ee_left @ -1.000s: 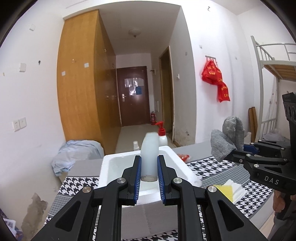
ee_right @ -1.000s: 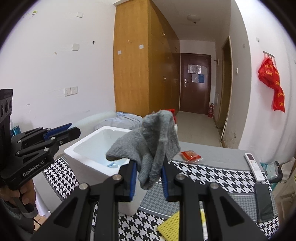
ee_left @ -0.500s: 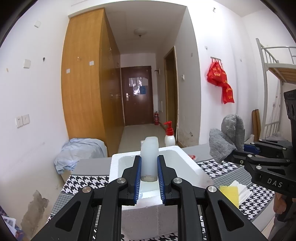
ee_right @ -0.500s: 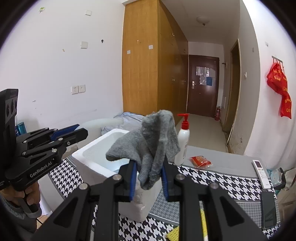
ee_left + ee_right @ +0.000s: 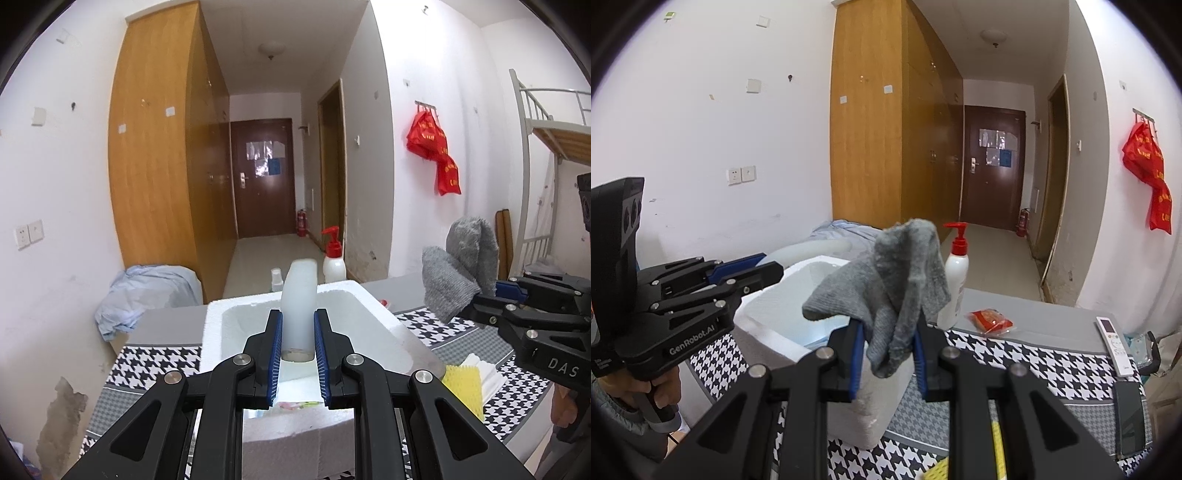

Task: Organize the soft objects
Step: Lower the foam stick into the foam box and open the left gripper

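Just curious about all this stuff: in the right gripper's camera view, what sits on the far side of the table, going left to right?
White foam box → white pump bottle with red top → red snack packet → white remote control.

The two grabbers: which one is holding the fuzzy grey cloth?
The right gripper: its jaws pinch the grey cloth, which droops over them. The left gripper instead clamps a smooth white foam piece over the foam box.

Right tongs (image 5: 888,343) pinch a grey cloth (image 5: 890,280) beside the foam box (image 5: 783,314).
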The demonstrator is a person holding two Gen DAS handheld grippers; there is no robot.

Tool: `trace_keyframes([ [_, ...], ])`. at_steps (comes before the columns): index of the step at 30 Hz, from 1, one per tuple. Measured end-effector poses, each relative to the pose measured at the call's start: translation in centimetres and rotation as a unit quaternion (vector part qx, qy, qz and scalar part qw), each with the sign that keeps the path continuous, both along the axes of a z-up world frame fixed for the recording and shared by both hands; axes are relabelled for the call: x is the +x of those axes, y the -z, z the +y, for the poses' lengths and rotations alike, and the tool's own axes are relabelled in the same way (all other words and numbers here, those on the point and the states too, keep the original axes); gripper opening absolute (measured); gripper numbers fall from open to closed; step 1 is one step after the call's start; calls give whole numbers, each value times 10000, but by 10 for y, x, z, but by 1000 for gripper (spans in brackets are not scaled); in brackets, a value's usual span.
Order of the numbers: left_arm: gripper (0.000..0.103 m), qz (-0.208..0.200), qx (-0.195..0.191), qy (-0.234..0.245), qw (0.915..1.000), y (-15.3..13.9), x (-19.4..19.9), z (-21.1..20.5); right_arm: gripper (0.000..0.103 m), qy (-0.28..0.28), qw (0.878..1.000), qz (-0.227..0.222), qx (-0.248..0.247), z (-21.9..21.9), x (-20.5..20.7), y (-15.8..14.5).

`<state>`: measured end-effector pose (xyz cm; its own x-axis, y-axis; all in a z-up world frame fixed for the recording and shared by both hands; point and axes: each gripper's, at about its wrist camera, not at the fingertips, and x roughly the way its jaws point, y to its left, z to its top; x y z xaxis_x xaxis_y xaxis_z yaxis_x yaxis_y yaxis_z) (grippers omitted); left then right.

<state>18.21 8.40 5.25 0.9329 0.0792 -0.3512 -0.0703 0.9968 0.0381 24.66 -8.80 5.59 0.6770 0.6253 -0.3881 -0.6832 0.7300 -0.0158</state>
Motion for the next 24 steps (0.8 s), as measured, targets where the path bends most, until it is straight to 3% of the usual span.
trace_keyframes([
  [10,21,153,-71,86,9998,7,10,4,27,141,9999,74,-38,2,6,1],
  [13,26,167,-82,61,9998,6,13,6,27,148,9998,78,-60,6,6,0],
  [14,37,167,-46,45,9998,6,13,7,27,156,9998,83,-65,7,6,-1],
  [15,59,158,-45,31,9999,6,13,6,27,164,9998,85,-67,8,6,-1],
  [16,71,129,-82,27,9999,6,12,6,27,165,9998,79,-72,8,6,-1],
  [17,90,82,-144,34,9999,5,10,8,27,167,9998,72,-71,7,6,-2],
  [18,100,38,-163,22,9999,5,8,8,27,168,9998,74,-65,7,7,-2],
  [24,102,-59,-137,-98,9998,3,3,10,27,200,9998,66,-61,7,8,0],
])
